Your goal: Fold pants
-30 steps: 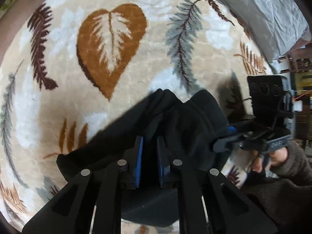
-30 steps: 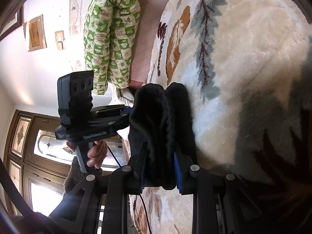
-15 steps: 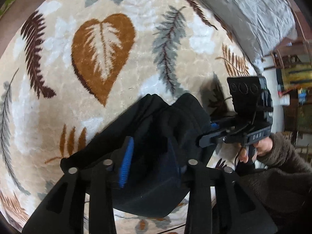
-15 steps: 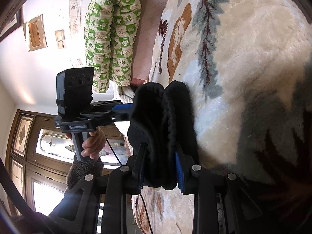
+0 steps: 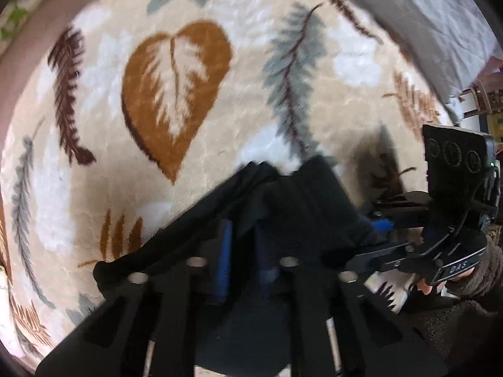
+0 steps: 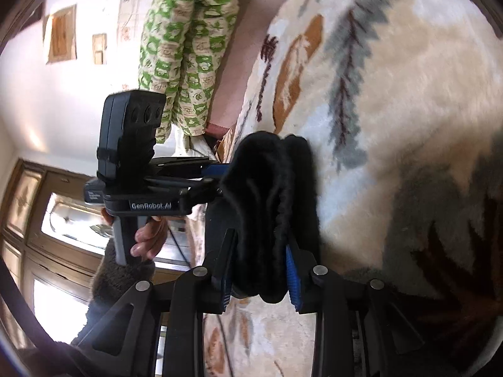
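We hold the black pants [image 5: 301,207] with both tools above the leaf-patterned rug [image 5: 176,100], in the lower middle of the left wrist view. The left tool [image 5: 242,251] is clenched on a fold of the cloth. The right tool [image 6: 261,270] grasps a thick bunch of the pants between its blue pads [image 6: 290,270], and its jaws are opening a little while the cloth is between them. We judge that the two grips sit close together on the bunched edge so that the layers stay aligned for the next fold. A green cushion [image 6: 185,53] lies in the upper left of the right wrist view. We see no containers here.
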